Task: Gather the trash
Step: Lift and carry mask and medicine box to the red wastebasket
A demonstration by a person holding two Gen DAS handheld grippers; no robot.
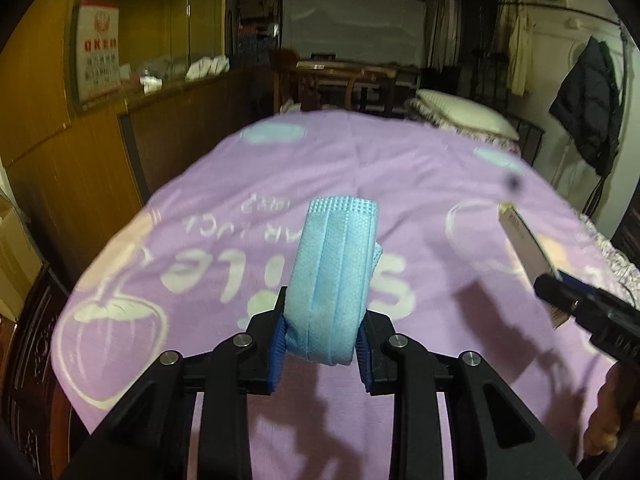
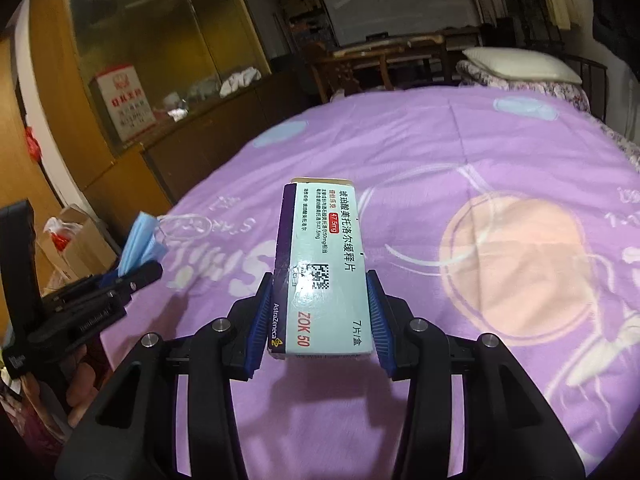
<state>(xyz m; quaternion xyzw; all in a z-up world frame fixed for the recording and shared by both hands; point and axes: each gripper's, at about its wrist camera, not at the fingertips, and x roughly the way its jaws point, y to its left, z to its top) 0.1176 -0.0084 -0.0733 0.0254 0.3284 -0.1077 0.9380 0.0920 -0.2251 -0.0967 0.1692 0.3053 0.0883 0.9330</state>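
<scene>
Pinching a folded blue face mask (image 1: 332,276) in the left gripper (image 1: 323,344) above the purple bedspread (image 1: 420,184); clamping a pale medicine box (image 2: 324,268) in the right gripper (image 2: 320,320), likewise lifted over the bed.

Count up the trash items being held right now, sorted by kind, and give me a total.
Blue face mask, in the left gripper: 1
Medicine box, in the right gripper: 1
Total: 2
</scene>
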